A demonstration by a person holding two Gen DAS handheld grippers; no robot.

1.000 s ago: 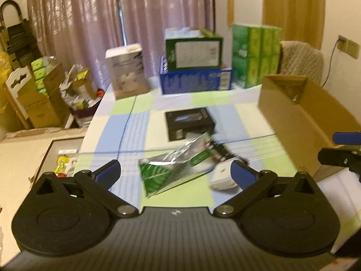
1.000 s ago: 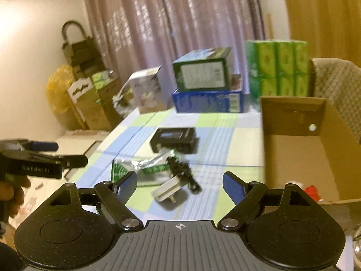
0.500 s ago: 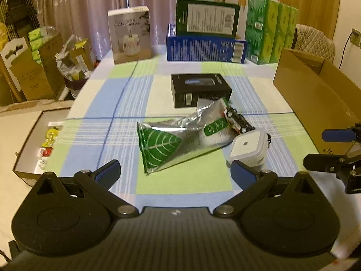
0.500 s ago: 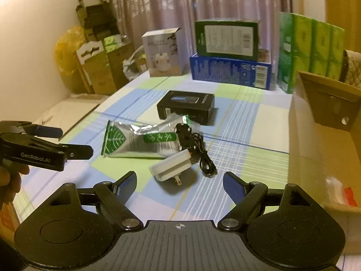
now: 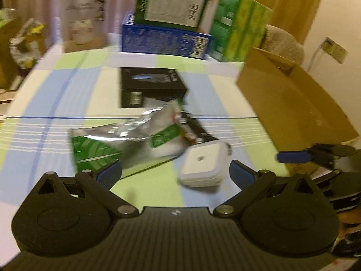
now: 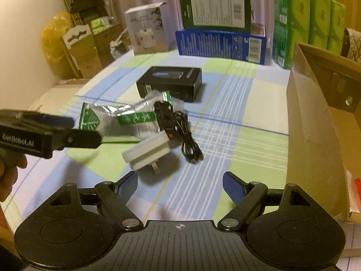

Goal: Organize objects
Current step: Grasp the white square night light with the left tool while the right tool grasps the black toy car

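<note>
A silver and green foil pouch lies mid-table on the checked cloth. A white plug adapter rests just right of it, beside a black gadget with a coiled cable. Behind them sits a black box. My left gripper hovers open just short of the pouch and adapter, holding nothing. My right gripper is open too, low over the cloth in front of the adapter. The left gripper's fingers show at the left of the right wrist view.
An open cardboard box stands on the table's right side. At the back stand a white carton, a green box on a blue box and green tissue packs. Bags and cartons crowd the floor at left.
Both grippers have moved forward and lower toward the pouch and adapter, which now look larger. Both stay open. The objects on the table have not moved.
</note>
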